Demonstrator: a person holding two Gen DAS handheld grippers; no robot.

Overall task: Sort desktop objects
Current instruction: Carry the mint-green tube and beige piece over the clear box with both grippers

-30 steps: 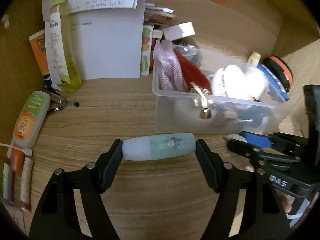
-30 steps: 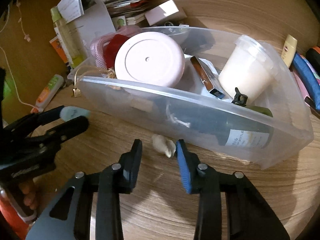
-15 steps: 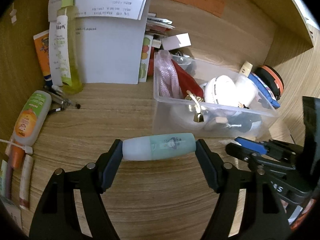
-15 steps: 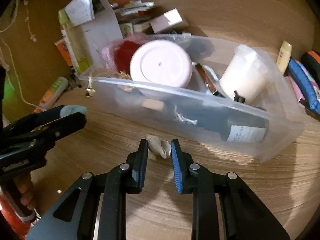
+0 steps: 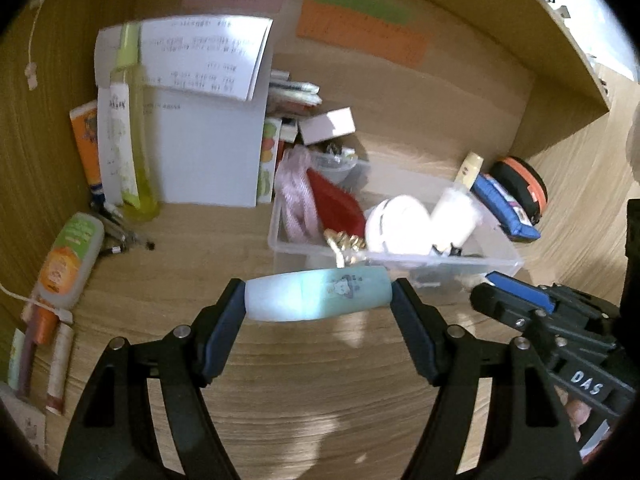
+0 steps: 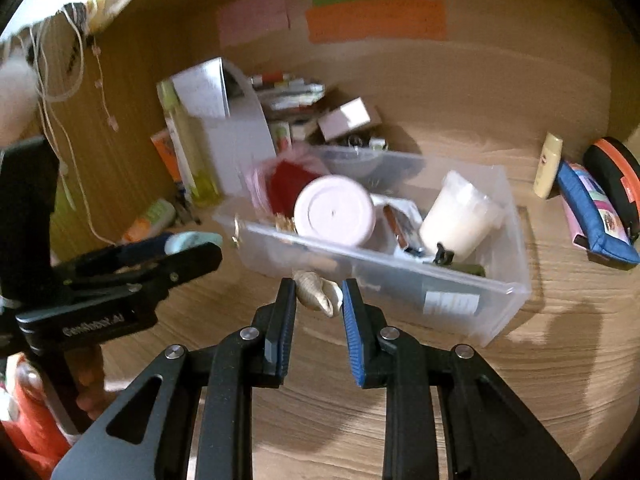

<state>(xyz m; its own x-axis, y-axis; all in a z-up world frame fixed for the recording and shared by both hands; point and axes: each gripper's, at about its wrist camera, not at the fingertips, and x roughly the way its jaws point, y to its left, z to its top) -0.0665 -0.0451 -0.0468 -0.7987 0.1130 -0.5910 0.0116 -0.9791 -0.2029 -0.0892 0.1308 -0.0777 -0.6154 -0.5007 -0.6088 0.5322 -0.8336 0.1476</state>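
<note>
My left gripper [image 5: 318,300] is shut on a pale green tube [image 5: 316,294] held crosswise above the wooden desk, in front of a clear plastic bin [image 5: 500,256]. My right gripper [image 6: 319,298] is shut on a small beige seashell [image 6: 316,292] and holds it lifted just before the bin's near wall [image 6: 400,276]. The bin holds a round white jar [image 6: 334,210], a white cup [image 6: 460,216], a red item [image 6: 288,180] and a dark bottle. Each gripper shows in the other's view: the right gripper [image 5: 508,294] and the left gripper [image 6: 188,246].
A yellow bottle [image 5: 132,132], papers [image 5: 208,120] and an orange-green tube [image 5: 68,260] stand at the left. Pens [image 5: 124,236] lie nearby. A blue pouch [image 6: 596,212], an orange-black case [image 6: 616,172] and a cream tube [image 6: 548,164] lie right of the bin.
My right gripper closed on the seashell and lifted it off the desk. Both grippers have risen and pulled back from the bin. The left gripper still holds the tube.
</note>
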